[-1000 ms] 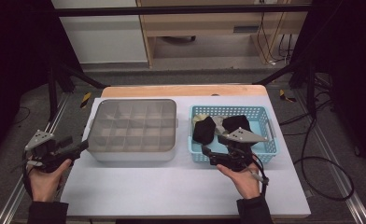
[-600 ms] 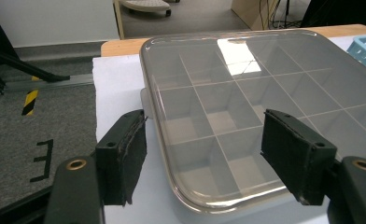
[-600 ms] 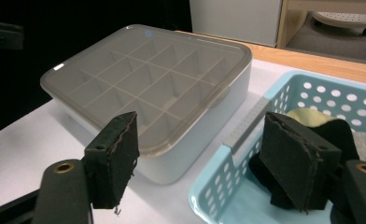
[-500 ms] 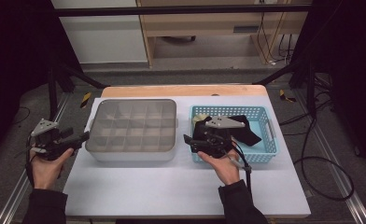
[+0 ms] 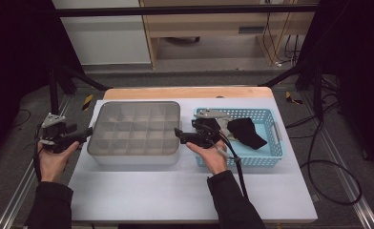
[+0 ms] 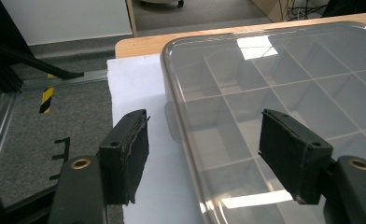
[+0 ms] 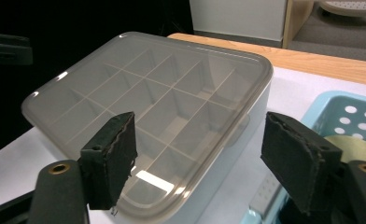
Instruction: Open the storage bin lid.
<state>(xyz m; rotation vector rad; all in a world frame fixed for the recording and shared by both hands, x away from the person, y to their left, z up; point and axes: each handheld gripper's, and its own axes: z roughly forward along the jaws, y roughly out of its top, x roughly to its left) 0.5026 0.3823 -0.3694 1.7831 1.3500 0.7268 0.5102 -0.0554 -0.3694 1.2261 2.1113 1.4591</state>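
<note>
two grippers close in on the lidded divider box

no brand, label or readable writing shows anywhere on the box, the basket or the grippers; the one marking around is a yellow-and-black striped tag (image 5: 87, 101) on the floor off the table's left edge.

the divider box (image 5: 135, 131) sits left of centre on the white table (image 5: 185, 191), its far edge close to the bare wooden strip (image 5: 187, 93) at the back. it is a pale, rounded-corner box under a smoky see-through lid (image 7: 148, 107), and through that lid a grid of small compartments shows, all of them looking empty. light glares off the lid in a couple of bright patches.

the left gripper (image 5: 83, 135) is held level at the box's left end, just beside it, its jaws spread wide with nothing between the pads; in the left gripper view one pad (image 6: 127, 151) hangs over the white table and the other lies over the lid's edge. whether it touches the box i cannot tell.

the right gripper (image 5: 179, 135) points at the box's right end from over the blue basket (image 5: 271, 136), which stands just right of the box. its jaws have just been opening and stand wide, empty, framing the box's near corner. a black cloth item (image 5: 246, 132) lies in the basket behind that hand, and something pale yellow (image 7: 354, 147) peeks out there too.
</note>
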